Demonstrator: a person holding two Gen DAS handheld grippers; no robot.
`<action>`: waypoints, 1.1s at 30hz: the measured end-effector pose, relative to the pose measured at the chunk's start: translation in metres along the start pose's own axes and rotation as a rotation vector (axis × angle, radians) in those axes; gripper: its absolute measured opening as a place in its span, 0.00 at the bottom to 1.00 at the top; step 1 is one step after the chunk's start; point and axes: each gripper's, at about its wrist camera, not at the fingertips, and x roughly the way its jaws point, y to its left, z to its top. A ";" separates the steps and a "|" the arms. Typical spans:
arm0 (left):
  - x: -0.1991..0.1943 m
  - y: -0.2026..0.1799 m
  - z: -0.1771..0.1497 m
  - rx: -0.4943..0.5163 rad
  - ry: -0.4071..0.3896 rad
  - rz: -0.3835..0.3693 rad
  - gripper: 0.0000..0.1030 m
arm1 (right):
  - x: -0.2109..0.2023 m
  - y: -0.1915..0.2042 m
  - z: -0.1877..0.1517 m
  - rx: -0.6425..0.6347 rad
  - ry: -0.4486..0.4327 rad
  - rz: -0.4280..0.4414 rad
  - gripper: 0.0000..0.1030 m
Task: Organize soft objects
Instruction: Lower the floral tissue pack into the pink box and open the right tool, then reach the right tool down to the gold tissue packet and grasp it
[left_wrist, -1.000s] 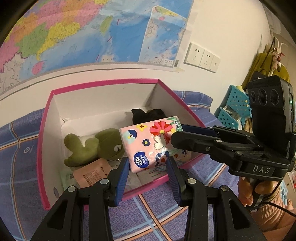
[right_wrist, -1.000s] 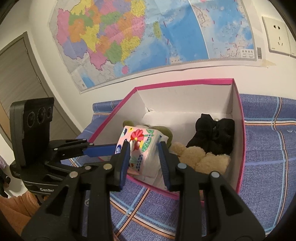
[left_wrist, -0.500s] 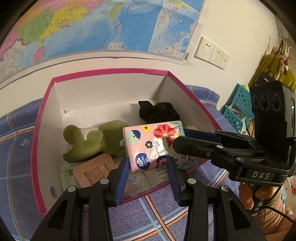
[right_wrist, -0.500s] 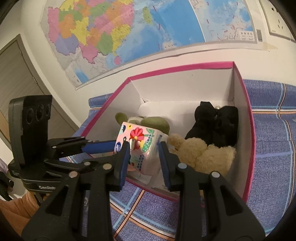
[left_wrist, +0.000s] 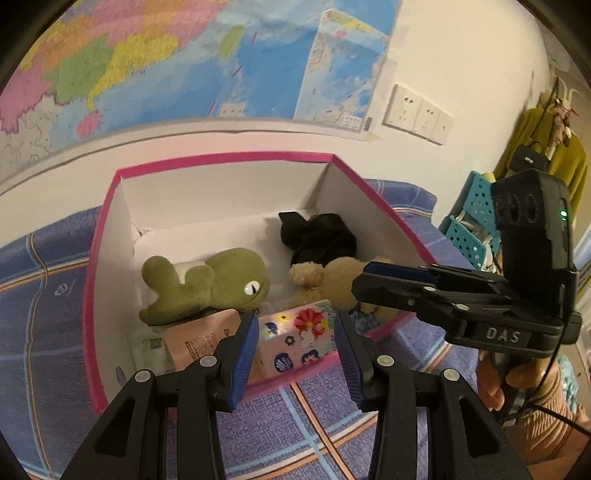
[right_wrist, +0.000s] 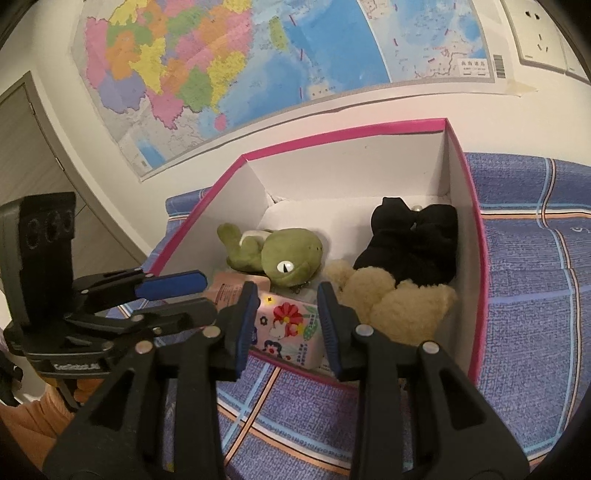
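Observation:
A floral pink tissue pack (left_wrist: 295, 339) (right_wrist: 288, 328) rests inside the pink-rimmed white box (left_wrist: 221, 158) (right_wrist: 351, 133), against its near wall. My left gripper (left_wrist: 295, 318) (right_wrist: 207, 295) hovers just above it. Its jaws are opening, and the pack shows in the gap with its pads clear of it. My right gripper (right_wrist: 287, 290) (left_wrist: 360, 277) stands a little apart at the pack's right, over a tan teddy bear (left_wrist: 332, 277) (right_wrist: 399, 306), with nothing pressed between its pads. A green frog plush (left_wrist: 221, 284) (right_wrist: 288, 258) and a black plush (left_wrist: 317, 236) (right_wrist: 413, 243) also lie in the box.
A pink flat packet (left_wrist: 199, 339) lies in the box left of the pack. The box sits on a blue checked cloth (left_wrist: 295, 424) against a wall with a map (left_wrist: 184, 55). Teal baskets (left_wrist: 472, 221) stand to the right. A door (right_wrist: 29, 147) is at the left.
The tissue pack has dropped from between the two grippers' tips to the box's front, uncovering the frog and bear. My left jaws have spread a little.

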 end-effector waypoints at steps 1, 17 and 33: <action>-0.003 -0.002 -0.001 0.005 -0.006 0.000 0.42 | -0.002 0.001 -0.001 0.000 -0.002 0.000 0.35; -0.031 -0.019 -0.059 0.058 0.022 -0.025 0.51 | -0.053 0.030 -0.073 -0.112 0.080 0.088 0.49; -0.028 -0.028 -0.139 0.029 0.193 -0.112 0.51 | -0.032 0.039 -0.150 -0.033 0.307 0.202 0.49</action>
